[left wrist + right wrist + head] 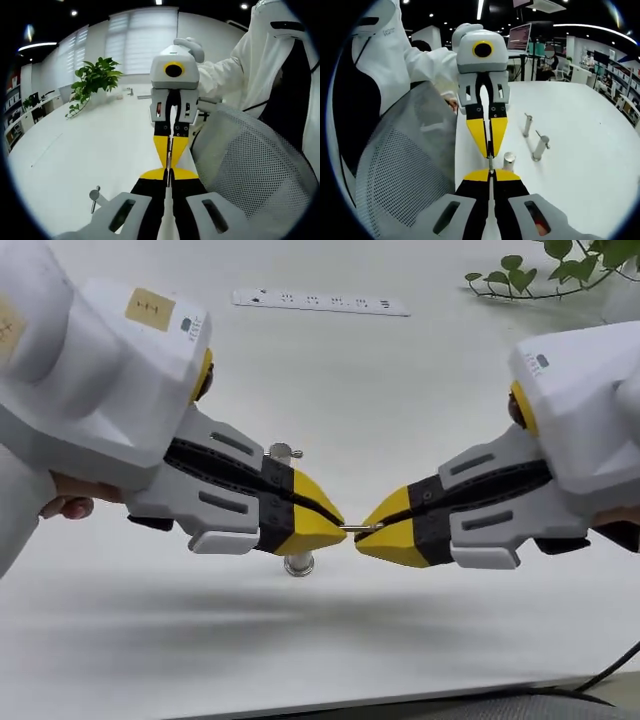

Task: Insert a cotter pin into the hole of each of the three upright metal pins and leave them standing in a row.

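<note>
table: 1, white, under and all round the cotter pin.
mesh chair: 1, off the table edge on the person's side of the cotter pin; cut off by the rim of the view.
person: 1, white coat, sleeves reach in toward the cotter pin; body mostly cut off.
left gripper: 1, left of the cotter pin, jaws pinched together on one end of it.
right gripper: 1, right of the cotter pin, jaws closed on the other end, tip to tip with the left one.
plant: 1, far behind the cotter pin and to the right; cropped.
power strip: 1, far behind the cotter pin.
metal pins: 3 upright, beside the cotter pin in the right gripper view: near pin, middle pin, far pin. In the head view one sits just behind the cotter pin, with its mid-part hidden by the left gripper.
cotter pin count: 1 held level between the tips. Thin cross-pieces show atop the middle and far pins, too small to confirm.
</note>
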Demonstrator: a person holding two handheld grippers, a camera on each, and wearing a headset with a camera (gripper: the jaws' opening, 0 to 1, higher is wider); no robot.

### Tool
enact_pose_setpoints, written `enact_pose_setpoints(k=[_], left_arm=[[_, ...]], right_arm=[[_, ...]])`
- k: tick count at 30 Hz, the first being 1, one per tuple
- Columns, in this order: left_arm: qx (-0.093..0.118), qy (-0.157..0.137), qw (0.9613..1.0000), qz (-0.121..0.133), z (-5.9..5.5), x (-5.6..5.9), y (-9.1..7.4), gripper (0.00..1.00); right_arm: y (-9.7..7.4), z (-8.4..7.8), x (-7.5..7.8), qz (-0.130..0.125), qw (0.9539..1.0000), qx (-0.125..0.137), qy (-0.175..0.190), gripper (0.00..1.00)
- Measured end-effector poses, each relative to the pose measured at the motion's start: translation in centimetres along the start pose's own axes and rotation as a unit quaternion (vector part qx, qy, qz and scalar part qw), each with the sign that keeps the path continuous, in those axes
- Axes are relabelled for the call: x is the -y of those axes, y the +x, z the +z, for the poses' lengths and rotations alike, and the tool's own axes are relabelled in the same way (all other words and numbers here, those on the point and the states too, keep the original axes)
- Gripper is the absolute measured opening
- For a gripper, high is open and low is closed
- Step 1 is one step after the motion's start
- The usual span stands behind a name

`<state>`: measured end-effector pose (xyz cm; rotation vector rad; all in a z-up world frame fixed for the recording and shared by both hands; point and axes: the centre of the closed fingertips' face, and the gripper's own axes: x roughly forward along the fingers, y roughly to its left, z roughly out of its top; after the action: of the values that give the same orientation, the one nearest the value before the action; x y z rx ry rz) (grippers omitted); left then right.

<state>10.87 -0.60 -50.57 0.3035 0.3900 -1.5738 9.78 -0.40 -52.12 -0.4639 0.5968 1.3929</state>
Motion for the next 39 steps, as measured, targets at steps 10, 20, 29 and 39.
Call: enact_pose_setpoints(k=[10,20,29,39], left_arm=[[-0.019,0.018,0.9986,0.046,-1.5,-2.1,-0.2,0.22],[-0.064,0.007,0.9964,0.054,-4.0,-3.2,0.3,0.19],[-0.072,-0.007,0.9960,0.052,-4.7,-3.5,0.5,0.10],[-0.064,-0.022,0.9964,0.051,-4.7,-3.6,0.5,0.10]], right_arm=[[-0.1,-1.8,1.2,-0.030,0.9992,-0.016,0.019,0.00],[0.7,-3.6,2.7,-0.050,0.9976,-0.039,0.026,0.00],[1.6,-4.0,3.3,-0.044,0.9978,-0.043,0.025,0.00],[2.2,-4.0,3.4,-0.040,0.9981,-0.041,0.022,0.00]])
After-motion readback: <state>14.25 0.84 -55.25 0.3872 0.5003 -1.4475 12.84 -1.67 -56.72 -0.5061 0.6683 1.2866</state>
